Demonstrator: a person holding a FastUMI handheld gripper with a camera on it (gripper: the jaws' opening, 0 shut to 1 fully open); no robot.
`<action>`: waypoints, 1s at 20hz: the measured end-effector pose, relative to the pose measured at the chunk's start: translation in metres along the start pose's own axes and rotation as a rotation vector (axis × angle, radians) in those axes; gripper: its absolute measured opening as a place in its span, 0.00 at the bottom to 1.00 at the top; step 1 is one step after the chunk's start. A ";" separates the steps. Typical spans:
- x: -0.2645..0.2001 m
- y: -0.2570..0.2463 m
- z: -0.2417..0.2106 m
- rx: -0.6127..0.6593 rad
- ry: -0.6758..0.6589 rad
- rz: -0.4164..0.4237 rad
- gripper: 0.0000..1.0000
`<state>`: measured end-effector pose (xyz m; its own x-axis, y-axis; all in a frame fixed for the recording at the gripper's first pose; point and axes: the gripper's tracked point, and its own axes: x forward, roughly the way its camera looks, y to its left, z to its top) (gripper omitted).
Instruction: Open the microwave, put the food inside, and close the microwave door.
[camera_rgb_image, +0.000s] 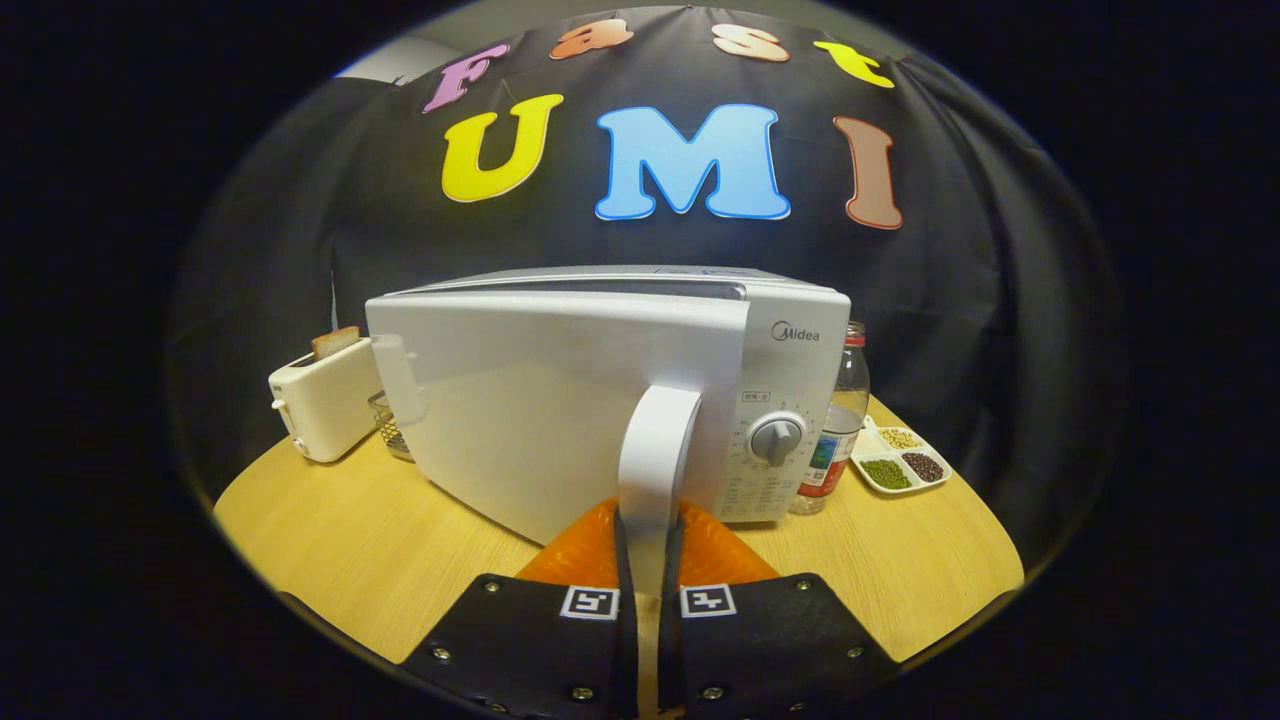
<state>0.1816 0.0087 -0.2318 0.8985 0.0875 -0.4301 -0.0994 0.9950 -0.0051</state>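
- Gripper view: fingers (648, 570) narrow, clamped on white handle (655, 455) of microwave door, one finger each side of handle's lower end, both pressing.
- Microwave (790, 340): white, on wooden tabletop (350, 540), centre, dead ahead of fingers.
- Door (530, 420): swung partly open, hinged at left; right edge w/ handle out toward camera, clear of control panel.
- Control panel (775, 440): to right of door, grey round knob (777, 438) mid-panel, small print around and below it, too small to make out.
- Inside of microwave: hidden behind door, can't tell contents.
- Toaster (320, 405): white, left of microwave, well beyond fingers, slice of bread (335, 342) sticking up from slot.
- Wire basket (392, 428): small, between toaster and microwave, partly hidden by door; contents unclear.
- Bottle (838, 420): clear plastic, upright, just right of microwave, red cap, coloured label low down, roughly half full of clear liquid.
- Divided tray (898, 458): white, right of bottle, on tabletop; green beans in near-left section, dark red-brown beans in right section, pale beans in far section.
- Booth wall: black cloth behind everything.
- Food for task: likeliest bread in toaster or beans in tray; can't tell which, none near fingers.
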 end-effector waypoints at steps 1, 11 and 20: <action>-0.007 0.005 -0.003 0.008 0.003 0.005 0.08; -0.064 0.061 -0.028 -0.024 0.040 0.071 0.19; -0.101 0.115 -0.044 -0.066 0.049 0.135 0.19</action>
<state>0.0602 0.1122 -0.2288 0.8531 0.2163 -0.4748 -0.2473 0.9689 -0.0028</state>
